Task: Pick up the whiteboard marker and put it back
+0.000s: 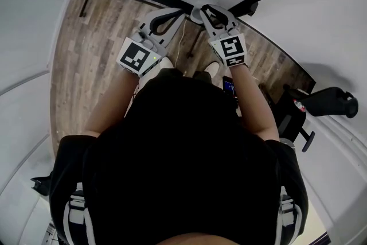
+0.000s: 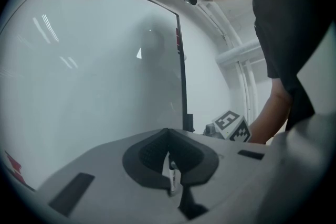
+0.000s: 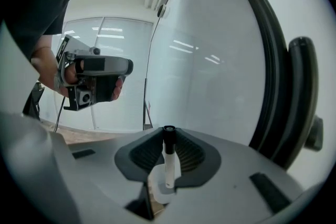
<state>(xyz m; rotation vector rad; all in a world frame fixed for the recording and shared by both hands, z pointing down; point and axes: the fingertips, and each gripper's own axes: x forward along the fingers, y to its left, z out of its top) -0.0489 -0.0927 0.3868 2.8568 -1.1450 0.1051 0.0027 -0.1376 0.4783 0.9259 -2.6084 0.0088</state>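
Two-handed, reaches toward the whiteboard (image 3: 215,71), forearms side by side. Grips the whiteboard marker (image 3: 168,165) in the right gripper (image 3: 168,131), long axis along the jaws, black end foremost toward the whiteboard. Holds left gripper (image 2: 168,134) clenched.

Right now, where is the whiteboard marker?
In the right gripper view, the whiteboard marker stands upright, black cap up, clamped in the right tool between its jaws, with the whiteboard just beyond on the right.

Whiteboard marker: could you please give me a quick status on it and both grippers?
Right gripper shut on black-capped white whiteboard marker, upright. Left gripper jaws together. Glossy white whiteboard close ahead; nothing seen blocking.
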